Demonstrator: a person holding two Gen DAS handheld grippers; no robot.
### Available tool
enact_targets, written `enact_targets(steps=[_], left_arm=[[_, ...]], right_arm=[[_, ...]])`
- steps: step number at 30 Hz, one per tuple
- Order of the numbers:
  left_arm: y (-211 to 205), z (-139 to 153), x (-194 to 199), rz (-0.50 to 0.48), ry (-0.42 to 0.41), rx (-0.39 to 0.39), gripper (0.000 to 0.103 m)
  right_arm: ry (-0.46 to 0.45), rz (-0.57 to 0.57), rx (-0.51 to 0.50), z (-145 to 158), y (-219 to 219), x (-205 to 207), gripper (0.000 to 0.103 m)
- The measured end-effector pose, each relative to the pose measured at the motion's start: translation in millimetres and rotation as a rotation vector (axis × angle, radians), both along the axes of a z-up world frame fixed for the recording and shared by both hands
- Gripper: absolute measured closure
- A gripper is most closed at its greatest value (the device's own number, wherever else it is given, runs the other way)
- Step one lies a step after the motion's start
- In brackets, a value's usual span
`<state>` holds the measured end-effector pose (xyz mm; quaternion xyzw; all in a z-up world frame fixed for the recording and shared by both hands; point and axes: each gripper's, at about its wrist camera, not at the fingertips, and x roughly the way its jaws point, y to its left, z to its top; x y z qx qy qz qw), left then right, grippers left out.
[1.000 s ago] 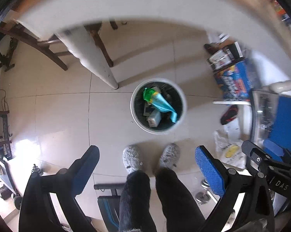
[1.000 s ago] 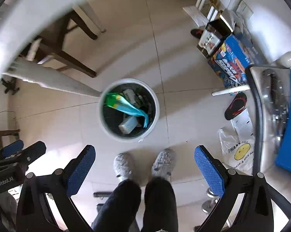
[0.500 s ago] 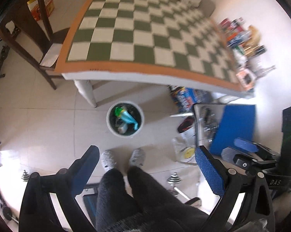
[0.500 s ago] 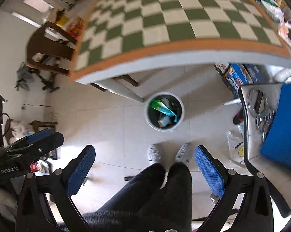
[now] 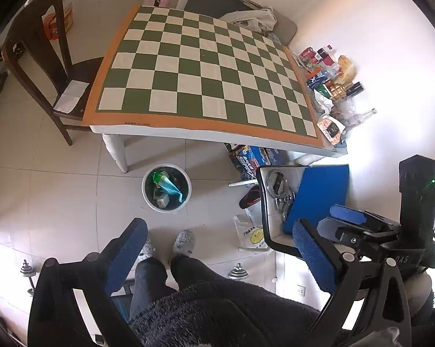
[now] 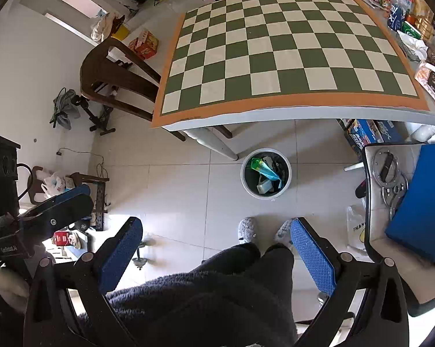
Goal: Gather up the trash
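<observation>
Trash bin (image 5: 166, 187) on the floor tiles, just beside the table leg (image 5: 115, 151), holds a green-and-blue wrapper (image 5: 167, 185) and small boxes. Left gripper (image 5: 214, 250) and right gripper (image 6: 216, 250) hover high above, fingers spread wide and holding nothing. Checkered tablecloth (image 6: 278, 52) lies bare; snack packets (image 5: 330, 86) crowd its right edge.

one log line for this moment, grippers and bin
left gripper: open, empty | right gripper: open, empty | trash bin: on floor by table leg, holds trash | checkered table: snack clutter at right edge
</observation>
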<state>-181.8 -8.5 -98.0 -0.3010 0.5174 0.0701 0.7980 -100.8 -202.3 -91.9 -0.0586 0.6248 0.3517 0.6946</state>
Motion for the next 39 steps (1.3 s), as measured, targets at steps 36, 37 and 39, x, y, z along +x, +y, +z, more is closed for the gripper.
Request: enact_targets(steps=[36, 37, 39], left_arm=[[-20.8, 17.3, -1.1, 0.0, -0.029, -0.007, 0.0], [-22.0, 18.2, 0.0, -0.002, -0.029, -0.009, 0.0], [-23.3, 18.9, 1.9, -0.009, -0.03, -0.009, 0.0]], right_arm=[[0.002, -0.03, 0.023, 17.6, -22.0, 0.3, 0.0], [0.001, -0.031, 0.023, 17.8, -23.0, 0.4, 0.0], [0.002, -0.031, 0.023, 17.8, -23.3, 1.3, 0.0]])
